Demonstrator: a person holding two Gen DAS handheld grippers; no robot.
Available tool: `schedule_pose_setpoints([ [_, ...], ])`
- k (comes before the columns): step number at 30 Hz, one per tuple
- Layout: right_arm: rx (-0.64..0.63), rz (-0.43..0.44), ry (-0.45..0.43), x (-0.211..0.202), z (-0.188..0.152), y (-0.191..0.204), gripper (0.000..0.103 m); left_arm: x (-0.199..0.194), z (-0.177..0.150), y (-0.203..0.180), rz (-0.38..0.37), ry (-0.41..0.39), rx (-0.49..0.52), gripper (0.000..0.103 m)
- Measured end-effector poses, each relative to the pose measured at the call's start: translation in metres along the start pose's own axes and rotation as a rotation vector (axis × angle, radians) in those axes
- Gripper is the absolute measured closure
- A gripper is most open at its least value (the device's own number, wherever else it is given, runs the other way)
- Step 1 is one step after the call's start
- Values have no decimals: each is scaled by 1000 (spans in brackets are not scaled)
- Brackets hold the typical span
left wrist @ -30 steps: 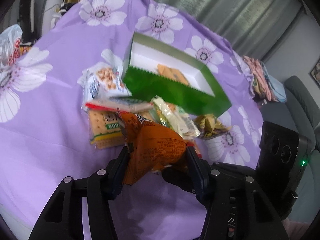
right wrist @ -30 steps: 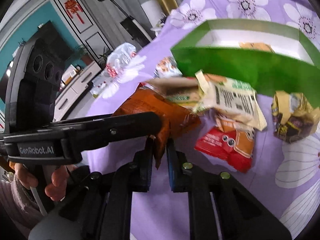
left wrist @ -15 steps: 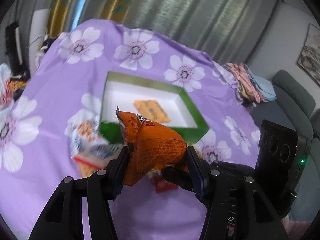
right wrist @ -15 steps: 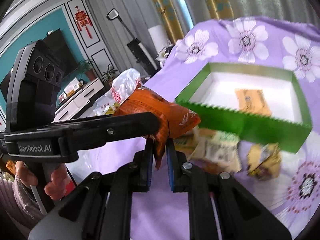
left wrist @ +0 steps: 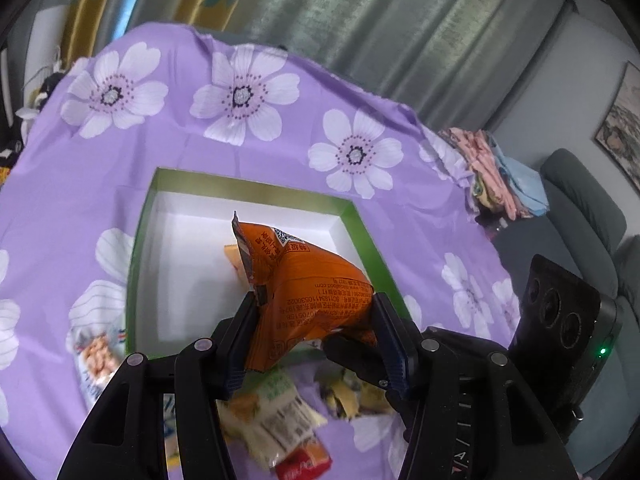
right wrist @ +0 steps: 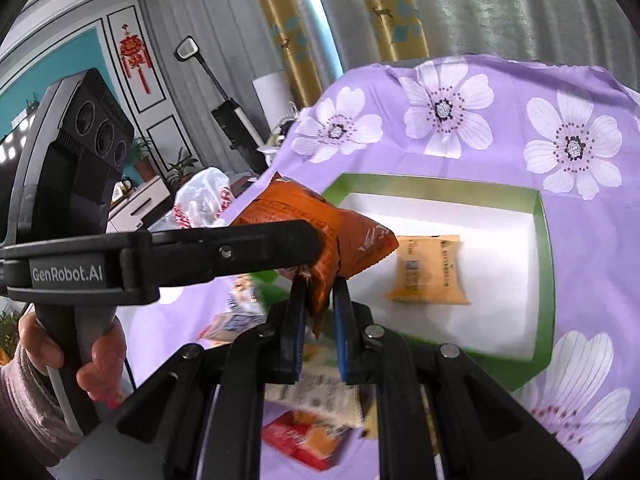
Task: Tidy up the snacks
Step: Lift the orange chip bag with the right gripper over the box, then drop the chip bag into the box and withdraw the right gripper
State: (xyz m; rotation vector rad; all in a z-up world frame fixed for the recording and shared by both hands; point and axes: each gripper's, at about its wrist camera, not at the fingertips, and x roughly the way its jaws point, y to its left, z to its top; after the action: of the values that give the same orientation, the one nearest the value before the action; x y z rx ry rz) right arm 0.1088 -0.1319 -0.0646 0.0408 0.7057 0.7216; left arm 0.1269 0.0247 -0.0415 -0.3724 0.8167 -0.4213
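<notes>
Purple flowered tablecloth (left wrist: 280, 148) covers the whole table. On it sits a green box (left wrist: 360, 232) — loose snack packets (left wrist: 276, 412) lie scattered just beside its near wall.

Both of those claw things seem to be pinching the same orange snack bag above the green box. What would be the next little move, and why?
Probably lower the orange bag a little into the green box and let go. Both the left gripper and the right gripper are shut on it, it hangs above the box's white floor, and bare space lies beside the yellow packet already inside. Other snacks remain outside on the purple cloth.
</notes>
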Motion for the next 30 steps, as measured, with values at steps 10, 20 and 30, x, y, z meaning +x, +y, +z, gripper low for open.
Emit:
schedule_pose_setpoints([
  [10,37,-33,87,38,4,-31,87,42,5,19,39,82,-64,47],
  [20,36,-96,111,45,2,-34,61,40,3,12,194,62,9,38],
  [30,34,-165,60,1,-7,-32,41,4,-2,-14,328,-39,119,14],
])
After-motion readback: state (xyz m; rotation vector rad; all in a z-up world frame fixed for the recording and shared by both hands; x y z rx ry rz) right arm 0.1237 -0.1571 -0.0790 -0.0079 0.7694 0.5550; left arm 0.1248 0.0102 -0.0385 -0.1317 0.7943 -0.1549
